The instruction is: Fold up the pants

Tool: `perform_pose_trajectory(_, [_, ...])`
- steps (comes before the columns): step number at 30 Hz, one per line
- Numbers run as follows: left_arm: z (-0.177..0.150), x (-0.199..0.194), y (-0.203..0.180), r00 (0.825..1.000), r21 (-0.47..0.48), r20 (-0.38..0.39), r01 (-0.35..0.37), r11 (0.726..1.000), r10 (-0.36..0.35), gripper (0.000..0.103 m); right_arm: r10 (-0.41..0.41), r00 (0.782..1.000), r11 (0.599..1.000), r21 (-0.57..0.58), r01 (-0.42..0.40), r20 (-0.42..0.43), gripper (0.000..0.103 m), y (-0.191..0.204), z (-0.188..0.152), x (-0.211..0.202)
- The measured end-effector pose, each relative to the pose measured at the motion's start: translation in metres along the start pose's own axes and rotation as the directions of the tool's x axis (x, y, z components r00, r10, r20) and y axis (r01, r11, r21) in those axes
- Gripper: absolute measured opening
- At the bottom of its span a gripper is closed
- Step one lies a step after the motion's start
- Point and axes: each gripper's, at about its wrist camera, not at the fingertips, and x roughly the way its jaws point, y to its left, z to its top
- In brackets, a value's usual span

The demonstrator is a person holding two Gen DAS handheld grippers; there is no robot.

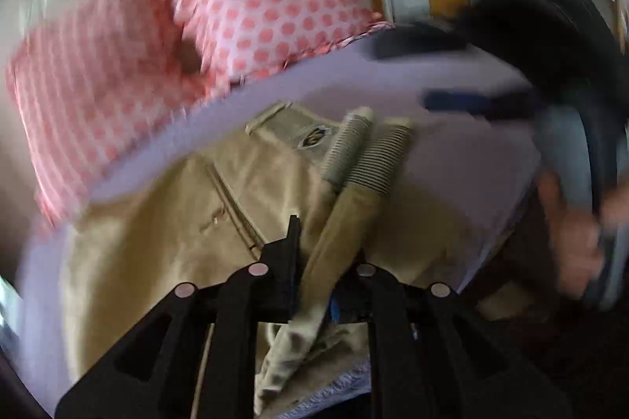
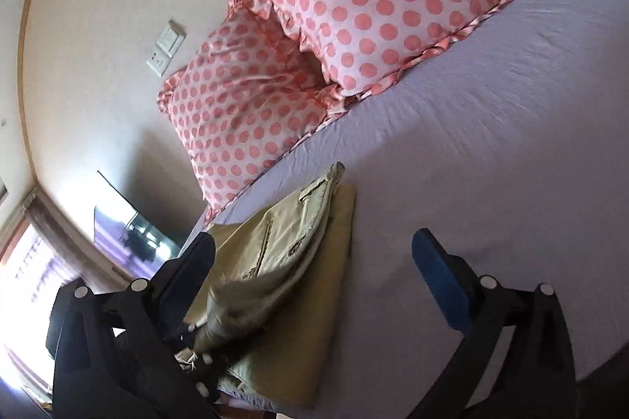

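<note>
The khaki pants [image 1: 165, 222] lie folded on the lavender bed sheet [image 1: 452, 159]; they also show in the right wrist view [image 2: 298, 261]. My left gripper [image 1: 326, 254] is shut on the pant legs near the ribbed cuffs [image 1: 365, 147], which hang over the folded body. In the right wrist view the left gripper [image 2: 192, 340] shows low at the left, pinching cloth. My right gripper [image 2: 314, 250] is open and empty above the pants and sheet; its blue pad [image 2: 440, 273] is clear of the cloth. It appears blurred in the left wrist view [image 1: 471, 102].
Two pink polka-dot pillows [image 2: 377, 2] lie at the head of the bed against the wall. A wall socket [image 2: 165, 49] is on the wall. A dark screen [image 2: 129, 230] stands beside the bed. The sheet [image 2: 491, 144] stretches right of the pants.
</note>
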Motion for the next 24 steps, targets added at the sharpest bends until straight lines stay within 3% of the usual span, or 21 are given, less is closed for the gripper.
perform_pose_trajectory(3, [-0.011, -0.011, 0.000, 0.998, 0.038, 0.020, 0.051, 0.998, -0.052, 0.014, 0.051, 0.995, 0.998, 0.031, -0.049, -0.090, 0.102, -0.003, 0.009, 0.024])
perform_pose_trajectory(6, [-0.019, -0.027, 0.017, 0.989, -0.017, 0.036, 0.145, 0.989, -0.145, 0.023, 0.020, 0.983, 1.000, 0.022, -0.016, -0.181, 0.095, 0.002, 0.013, 0.051])
perform_pose_trajectory(9, [-0.030, -0.056, 0.048, 0.971, -0.142, 0.077, 0.236, 0.961, -0.227, 0.044, -0.026, 0.963, 1.000, -0.019, 0.022, -0.270, 0.080, 0.008, 0.012, 0.076])
perform_pose_trajectory(11, [-0.036, -0.069, 0.088, 0.976, -0.276, 0.102, 0.214, 0.937, -0.193, 0.069, -0.080, 0.952, 0.995, -0.080, 0.059, -0.297, 0.074, 0.015, 0.011, 0.087])
perform_pose_trajectory(12, [-0.039, -0.069, 0.114, 0.987, -0.350, 0.093, 0.159, 0.923, -0.134, 0.074, -0.086, 0.951, 0.994, -0.093, 0.061, -0.297, 0.073, 0.017, 0.010, 0.089])
perform_pose_trajectory(13, [-0.046, -0.069, 0.138, 0.994, -0.417, 0.075, 0.098, 0.904, -0.074, 0.077, -0.094, 0.949, 0.992, -0.107, 0.065, -0.301, 0.068, 0.018, 0.010, 0.092])
perform_pose_trajectory(15, [-0.065, -0.057, 0.196, 1.000, -0.576, -0.005, 0.006, 0.817, -0.011, 0.078, -0.095, 0.945, 0.990, -0.126, 0.058, -0.314, 0.054, 0.020, 0.008, 0.098])
perform_pose_trajectory(17, [-0.087, -0.036, 0.243, 0.995, -0.714, -0.068, 0.003, 0.700, -0.074, 0.078, -0.086, 0.944, 0.990, -0.131, 0.046, -0.318, 0.053, 0.020, 0.007, 0.098])
perform_pose_trajectory(18, [-0.096, -0.026, 0.256, 0.990, -0.750, -0.083, 0.015, 0.661, -0.117, 0.078, -0.083, 0.944, 0.991, -0.129, 0.044, -0.318, 0.053, 0.019, 0.008, 0.098])
perform_pose_trajectory(20, [-0.105, -0.007, 0.267, 0.974, -0.787, -0.101, 0.046, 0.615, -0.202, 0.078, -0.057, 0.946, 0.995, -0.092, 0.029, -0.320, 0.053, 0.012, 0.009, 0.099])
perform_pose_trajectory(21, [-0.106, 0.001, 0.267, 0.963, -0.791, -0.089, 0.088, 0.605, -0.255, 0.078, -0.050, 0.946, 0.996, -0.081, 0.025, -0.320, 0.053, 0.011, 0.011, 0.099])
perform_pose_trajectory(23, [-0.100, 0.014, 0.264, 0.947, -0.788, -0.080, 0.130, 0.602, -0.310, 0.081, -0.049, 0.945, 0.996, -0.084, 0.023, -0.324, 0.053, 0.011, 0.012, 0.102])
perform_pose_trajectory(24, [-0.098, 0.015, 0.263, 0.945, -0.780, -0.071, 0.147, 0.608, -0.319, 0.080, -0.039, 0.942, 0.996, -0.087, 0.011, -0.332, 0.046, 0.012, 0.011, 0.103])
